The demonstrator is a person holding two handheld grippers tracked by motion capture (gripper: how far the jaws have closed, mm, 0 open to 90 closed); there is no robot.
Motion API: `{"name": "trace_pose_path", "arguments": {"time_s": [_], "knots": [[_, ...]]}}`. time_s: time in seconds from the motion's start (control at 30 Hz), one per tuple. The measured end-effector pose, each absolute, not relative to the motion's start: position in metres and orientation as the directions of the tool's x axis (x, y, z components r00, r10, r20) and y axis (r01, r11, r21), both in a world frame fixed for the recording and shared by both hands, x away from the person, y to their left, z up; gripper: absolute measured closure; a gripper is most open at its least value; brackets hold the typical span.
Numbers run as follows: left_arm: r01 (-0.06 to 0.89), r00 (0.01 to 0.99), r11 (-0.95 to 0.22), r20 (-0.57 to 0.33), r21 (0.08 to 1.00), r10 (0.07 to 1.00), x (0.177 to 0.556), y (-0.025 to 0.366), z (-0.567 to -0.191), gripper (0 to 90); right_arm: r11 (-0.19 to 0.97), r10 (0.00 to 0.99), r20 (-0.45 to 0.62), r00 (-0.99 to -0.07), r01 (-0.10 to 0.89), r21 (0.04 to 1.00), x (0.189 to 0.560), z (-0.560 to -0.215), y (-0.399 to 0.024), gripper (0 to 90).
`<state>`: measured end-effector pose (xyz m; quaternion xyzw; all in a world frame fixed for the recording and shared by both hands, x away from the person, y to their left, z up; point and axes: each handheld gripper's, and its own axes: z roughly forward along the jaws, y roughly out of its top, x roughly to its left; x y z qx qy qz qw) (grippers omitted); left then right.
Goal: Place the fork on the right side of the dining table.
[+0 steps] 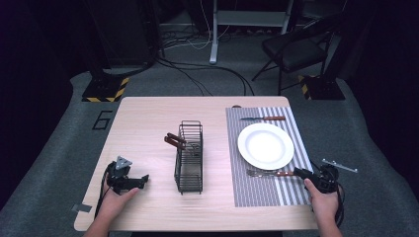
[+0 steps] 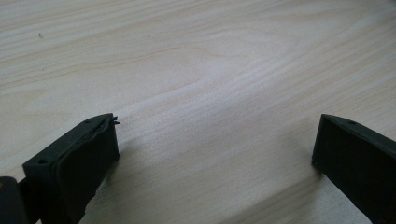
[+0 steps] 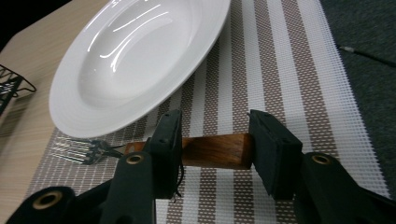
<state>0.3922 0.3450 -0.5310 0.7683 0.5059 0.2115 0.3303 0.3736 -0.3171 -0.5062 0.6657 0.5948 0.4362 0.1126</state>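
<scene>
A fork (image 1: pixel 267 173) with a brown wooden handle (image 3: pixel 215 149) lies on the striped placemat (image 1: pixel 257 192), just in front of the white plate (image 1: pixel 265 145). My right gripper (image 1: pixel 298 172) is low over the handle's end. In the right gripper view its jaws (image 3: pixel 212 140) stand apart, the handle runs across behind them, and its end is against the right jaw. A knife (image 1: pixel 264 118) lies beyond the plate. My left gripper (image 1: pixel 143 178) rests at the table's front left, open over bare wood (image 2: pixel 215 144).
A black wire rack (image 1: pixel 189 158) stands mid-table with brown-handled utensils (image 1: pixel 174 140) sticking out of its far left side; its corner (image 3: pixel 11 86) shows left of the plate (image 3: pixel 135 60). A chair (image 1: pixel 296 49) and cables are on the floor beyond the table.
</scene>
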Motion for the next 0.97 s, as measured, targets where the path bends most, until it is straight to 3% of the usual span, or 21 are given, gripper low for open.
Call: {"name": "trace_pose_path", "arguments": {"time_s": [0.53, 0.7, 0.97], "knots": [[0.639, 0.401, -0.275, -0.007, 0.719, 0.916, 0.392, 0.345, -0.531, 0.2, -0.244, 0.919, 0.389, -0.070, 0.673, 0.698, 0.371, -0.504, -0.322, 53.1], [0.639, 0.401, -0.274, -0.006, 0.719, 0.916, 0.392, 0.345, -0.531, 0.2, -0.208, 0.928, 0.359, -0.100, 0.659, 0.723, 0.369, -0.497, -0.315, 51.8], [0.636, 0.392, -0.266, -0.007, 0.724, 0.920, 0.392, 0.344, -0.531, 0.1, -0.100, 0.929, 0.292, -0.226, 0.609, 0.787, 0.363, -0.484, -0.293, 44.1]]}}
